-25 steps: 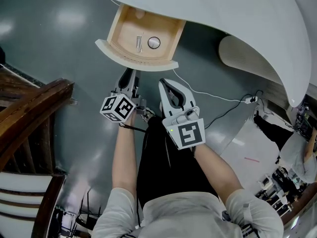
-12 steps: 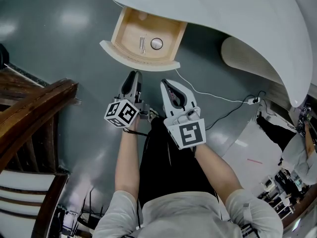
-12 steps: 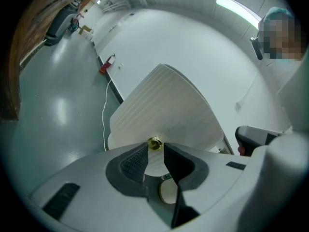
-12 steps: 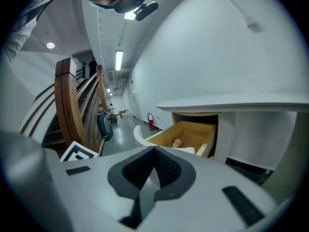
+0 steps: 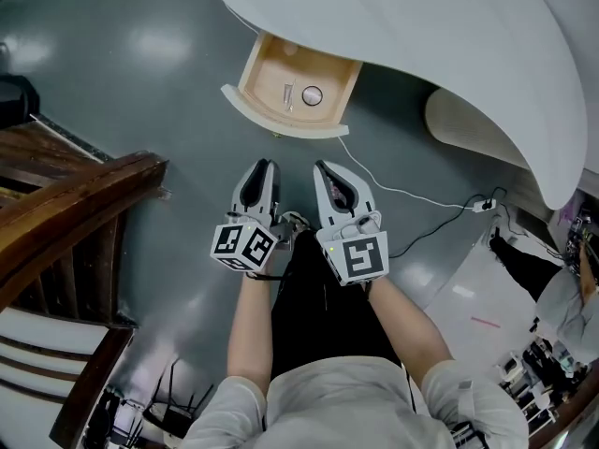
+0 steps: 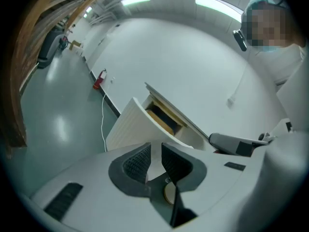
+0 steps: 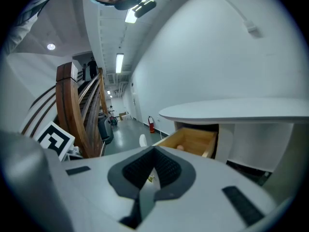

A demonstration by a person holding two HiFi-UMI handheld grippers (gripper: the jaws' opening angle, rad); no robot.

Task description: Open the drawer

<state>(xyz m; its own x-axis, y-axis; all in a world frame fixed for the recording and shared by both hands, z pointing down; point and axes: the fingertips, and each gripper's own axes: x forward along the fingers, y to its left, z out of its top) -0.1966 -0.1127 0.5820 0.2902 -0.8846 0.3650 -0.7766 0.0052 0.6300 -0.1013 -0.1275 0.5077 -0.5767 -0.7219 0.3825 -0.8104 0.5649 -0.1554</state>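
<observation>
The drawer (image 5: 278,122) stood pulled out from under the white curved counter (image 5: 421,26), its pale wooden box open to the top and its curved white front facing the person. Inside lay a small round metal piece (image 5: 313,94) and, just beside it, a thin metal piece (image 5: 289,96). Both grippers hung well short of the drawer front, with bare grey floor (image 5: 140,101) between them and it.

The left gripper (image 5: 263,168) pointed toward the drawer; its fingers had just been closing and stood narrowly apart, with nothing between them. The right gripper (image 5: 328,170) was just beside it, and its fingers met at the tips with nothing held.

To the left, a dark wooden stair rail (image 5: 84,204) ran along the edge of the open floor, well apart from the drawer. To the right, the counter's overhang closed off that side. A white cable (image 5: 402,193) trailed across the floor from below the drawer front toward the right, passing near the right gripper. The floor was smooth and glossy, and it caught soft reflections of the ceiling lights. The room's walls were white.
</observation>
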